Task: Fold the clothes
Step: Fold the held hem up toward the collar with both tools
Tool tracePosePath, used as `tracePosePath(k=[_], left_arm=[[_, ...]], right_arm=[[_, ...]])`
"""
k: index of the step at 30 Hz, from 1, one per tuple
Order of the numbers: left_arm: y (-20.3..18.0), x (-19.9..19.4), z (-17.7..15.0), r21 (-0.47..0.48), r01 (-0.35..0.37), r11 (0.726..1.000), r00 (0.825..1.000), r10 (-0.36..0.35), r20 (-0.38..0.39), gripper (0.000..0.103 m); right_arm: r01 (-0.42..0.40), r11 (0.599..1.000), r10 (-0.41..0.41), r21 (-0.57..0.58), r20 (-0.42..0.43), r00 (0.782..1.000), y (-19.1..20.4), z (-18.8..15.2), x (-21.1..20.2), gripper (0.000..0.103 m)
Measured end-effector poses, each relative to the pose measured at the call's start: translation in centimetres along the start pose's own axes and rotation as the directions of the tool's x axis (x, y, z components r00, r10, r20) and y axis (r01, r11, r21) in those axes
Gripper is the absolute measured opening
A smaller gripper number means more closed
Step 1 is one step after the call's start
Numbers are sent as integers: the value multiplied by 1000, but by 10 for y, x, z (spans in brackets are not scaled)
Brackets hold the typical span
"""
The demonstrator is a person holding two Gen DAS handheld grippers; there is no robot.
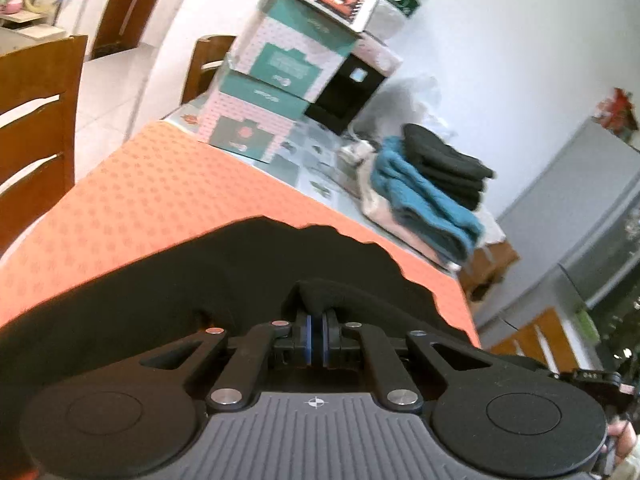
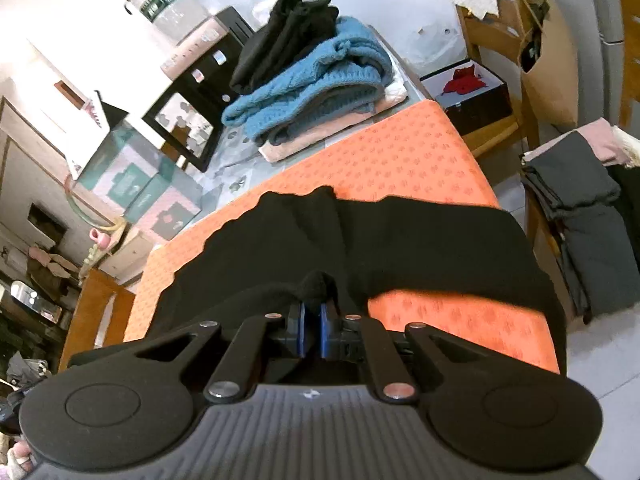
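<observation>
A stack of folded clothes (image 2: 312, 80) sits at the bench's (image 1: 168, 184) far end; the black garment (image 2: 400, 240) lies unfolded, seemingly lengthwise across the orange mat. Left hand-held gripper (image 1: 316, 338) and right hand-held gripper (image 2: 312, 332) each pinch its near edge

The mat (image 1: 168, 184) is showing orange with little darker dots all over. The cloth (image 2: 400, 236) lying on it is looking plain black. The knitted sweater (image 2: 304, 88) is showing blue, with a black pile (image 2: 284, 40) sitting on top. The boxes (image 1: 280, 60) are showing pink and teal. The chair (image 1: 36, 120) is looking brown.
</observation>
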State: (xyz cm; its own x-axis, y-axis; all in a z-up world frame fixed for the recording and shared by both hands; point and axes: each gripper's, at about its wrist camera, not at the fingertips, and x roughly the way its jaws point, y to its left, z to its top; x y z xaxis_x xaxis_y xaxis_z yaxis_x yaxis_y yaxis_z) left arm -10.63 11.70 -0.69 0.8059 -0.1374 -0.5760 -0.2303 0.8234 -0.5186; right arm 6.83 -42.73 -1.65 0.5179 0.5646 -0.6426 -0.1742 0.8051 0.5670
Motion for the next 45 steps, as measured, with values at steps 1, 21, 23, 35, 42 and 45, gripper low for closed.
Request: tracePosePath(k=[1,21,23,35,42,45], left_arm=[[-1,9,4,-4,-17,1000,1000,17,-3,7],[15,169,87,30,-179,983,975,182,-129,7],[22,186,88,13,-188,982,971,187,-151,7],[45,223,93,-39,-205,978,967,196,-163,27],[46,207,108,-39,-237,971,968,233,-98,40],[37,198,108,13,-251,968,964,251,-89,42]], right_arm=[[2,1000,-2,0,-9,1000,-1,9,11,8],[81,994,-75,69,-87,993,-15,109,162,8],[99,993,-91,67,-105,990,-16,114,177,8],[191,980,-178,62,-172,969,-23,125,229,31],[206,974,-198,94,-92,976,-19,137,212,49],[224,974,-221,38,-75,972,-9,138,202,50]])
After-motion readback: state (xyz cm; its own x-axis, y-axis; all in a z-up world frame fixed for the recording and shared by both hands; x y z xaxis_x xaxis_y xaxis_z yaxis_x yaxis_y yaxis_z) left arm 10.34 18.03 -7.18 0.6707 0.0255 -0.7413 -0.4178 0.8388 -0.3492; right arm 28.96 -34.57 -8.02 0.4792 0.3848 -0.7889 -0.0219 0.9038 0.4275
